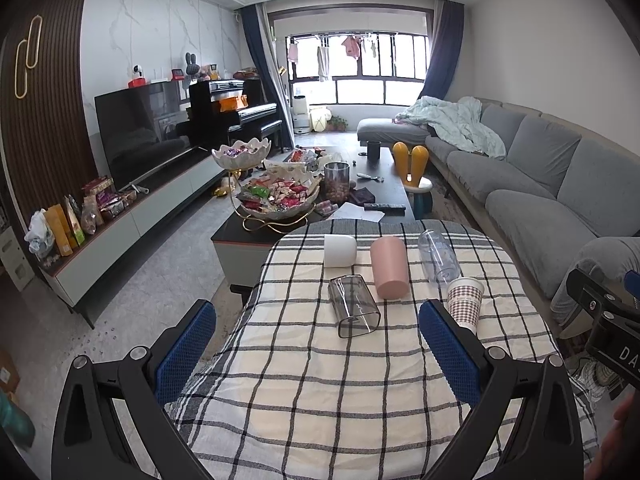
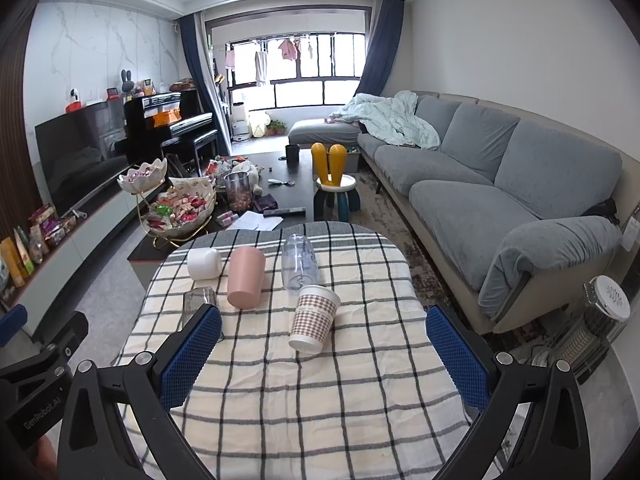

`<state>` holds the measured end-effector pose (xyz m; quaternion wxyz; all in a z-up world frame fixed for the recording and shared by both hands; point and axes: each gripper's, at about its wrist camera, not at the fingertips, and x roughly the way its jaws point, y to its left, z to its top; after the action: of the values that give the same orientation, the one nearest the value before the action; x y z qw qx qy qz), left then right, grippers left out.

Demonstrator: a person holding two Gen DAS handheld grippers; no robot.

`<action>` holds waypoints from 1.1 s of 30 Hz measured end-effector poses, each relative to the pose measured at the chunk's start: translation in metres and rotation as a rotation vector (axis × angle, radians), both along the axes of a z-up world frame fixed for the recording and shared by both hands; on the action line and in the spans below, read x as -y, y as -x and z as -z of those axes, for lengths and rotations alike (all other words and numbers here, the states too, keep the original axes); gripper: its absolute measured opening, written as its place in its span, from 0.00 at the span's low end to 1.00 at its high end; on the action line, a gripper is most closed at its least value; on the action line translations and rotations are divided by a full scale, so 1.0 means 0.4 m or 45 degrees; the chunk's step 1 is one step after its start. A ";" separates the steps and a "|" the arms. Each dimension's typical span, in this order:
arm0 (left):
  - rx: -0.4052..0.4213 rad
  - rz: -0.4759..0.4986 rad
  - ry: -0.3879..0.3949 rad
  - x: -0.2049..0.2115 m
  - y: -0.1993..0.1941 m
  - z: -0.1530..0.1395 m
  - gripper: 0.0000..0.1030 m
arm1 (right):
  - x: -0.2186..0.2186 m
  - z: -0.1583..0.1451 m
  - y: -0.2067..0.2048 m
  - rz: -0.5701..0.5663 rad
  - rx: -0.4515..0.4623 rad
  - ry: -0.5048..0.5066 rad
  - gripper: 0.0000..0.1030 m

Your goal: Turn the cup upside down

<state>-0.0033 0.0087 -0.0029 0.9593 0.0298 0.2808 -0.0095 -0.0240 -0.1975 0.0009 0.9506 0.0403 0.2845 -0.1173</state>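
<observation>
The left claw (image 1: 318, 354) stood wide open above the near part of the tabletop (image 1: 320, 392), its blue pads (image 1: 188, 344) touching nothing and holding nothing. The right claw (image 2: 324, 360) was likewise spread wide and empty, hovering over the checked cloth. 5 cups lay on their sides on the tabletop: a white cup (image 1: 340, 251), a pink cup (image 1: 390, 267), a clear plastic cup (image 1: 438, 256), a smoky square glass (image 1: 354, 306) and a checked paper cup (image 1: 464, 306). In the right wrist view the checked paper cup (image 2: 314, 316) lay between the 2 pads but apart from both, its mouth towards the far end. The smoky square glass (image 2: 199, 304) sat just beyond the left pad (image 2: 192, 356). Writing read "GenRobot.AI" on the left gripper's body (image 2: 42, 412) and a partial "DA" on the right gripper's body (image 1: 616, 340). No cup label could be read.
</observation>
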 end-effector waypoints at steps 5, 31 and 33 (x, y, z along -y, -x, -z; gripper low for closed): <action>0.000 0.002 -0.001 0.000 0.000 0.000 1.00 | 0.001 0.004 -0.002 0.000 0.000 -0.001 1.00; -0.006 0.004 0.000 0.001 -0.002 0.002 1.00 | 0.003 0.003 -0.004 0.001 -0.003 -0.005 1.00; -0.006 0.003 0.001 0.001 -0.003 0.000 1.00 | 0.004 0.000 -0.003 0.001 -0.002 -0.004 1.00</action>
<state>-0.0023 0.0084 -0.0029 0.9586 0.0298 0.2831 -0.0109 -0.0229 -0.1992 0.0008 0.9503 0.0418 0.2853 -0.1175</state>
